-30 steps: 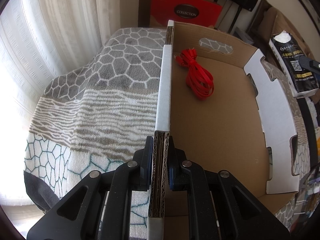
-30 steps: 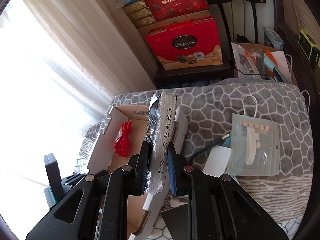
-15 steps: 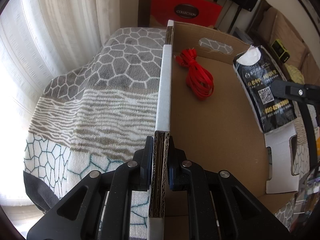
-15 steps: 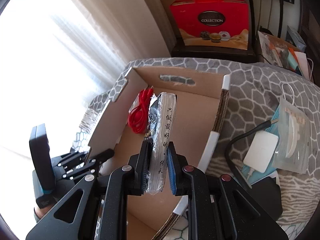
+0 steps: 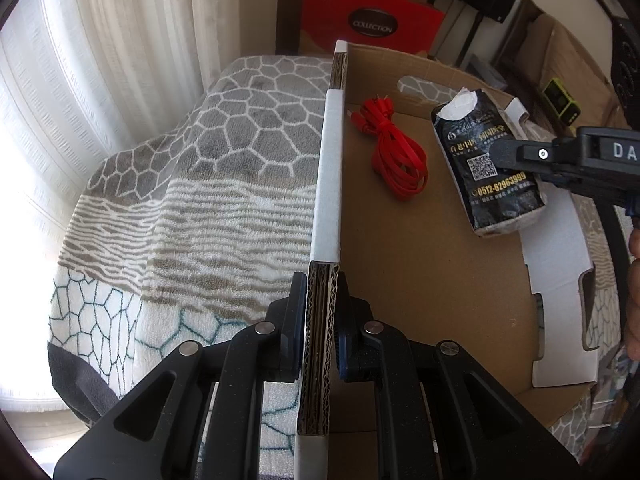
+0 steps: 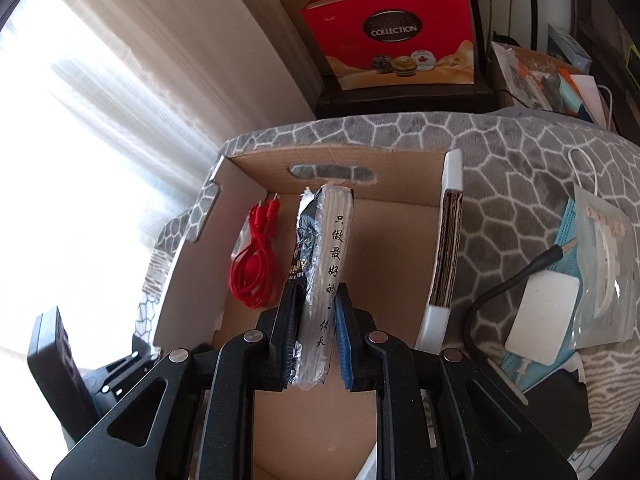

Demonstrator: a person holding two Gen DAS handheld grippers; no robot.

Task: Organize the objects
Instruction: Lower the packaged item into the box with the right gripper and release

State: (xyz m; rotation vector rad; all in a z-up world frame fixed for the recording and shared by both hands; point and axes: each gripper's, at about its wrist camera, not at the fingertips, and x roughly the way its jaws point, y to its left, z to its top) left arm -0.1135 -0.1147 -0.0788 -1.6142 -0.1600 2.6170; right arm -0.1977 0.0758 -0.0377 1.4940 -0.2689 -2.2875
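Note:
An open cardboard box [image 5: 420, 280] lies on a patterned blanket. My left gripper [image 5: 323, 292] is shut on the box's left wall [image 5: 326, 184]. A coiled red cable [image 5: 394, 156] lies inside the box near the far wall; it also shows in the right wrist view [image 6: 254, 264]. My right gripper [image 6: 316, 308] is shut on a black tissue pack [image 6: 320, 264] with Chinese lettering and holds it over the box floor, beside the cable. The tissue pack [image 5: 486, 160] and the right gripper [image 5: 516, 152] also show in the left wrist view.
On the blanket [image 6: 500, 168] right of the box lie a clear bag with a white part [image 6: 604, 264], a white charger with a black cable [image 6: 544, 312] and a blue mask [image 6: 568, 216]. A red gift box [image 6: 396, 36] stands behind. Curtains [image 5: 100, 60] hang left.
My right gripper has carried the tissue pack from outside the box's right side to inside the box, lower and closer to the red cable. My left gripper keeps hold of the wall.

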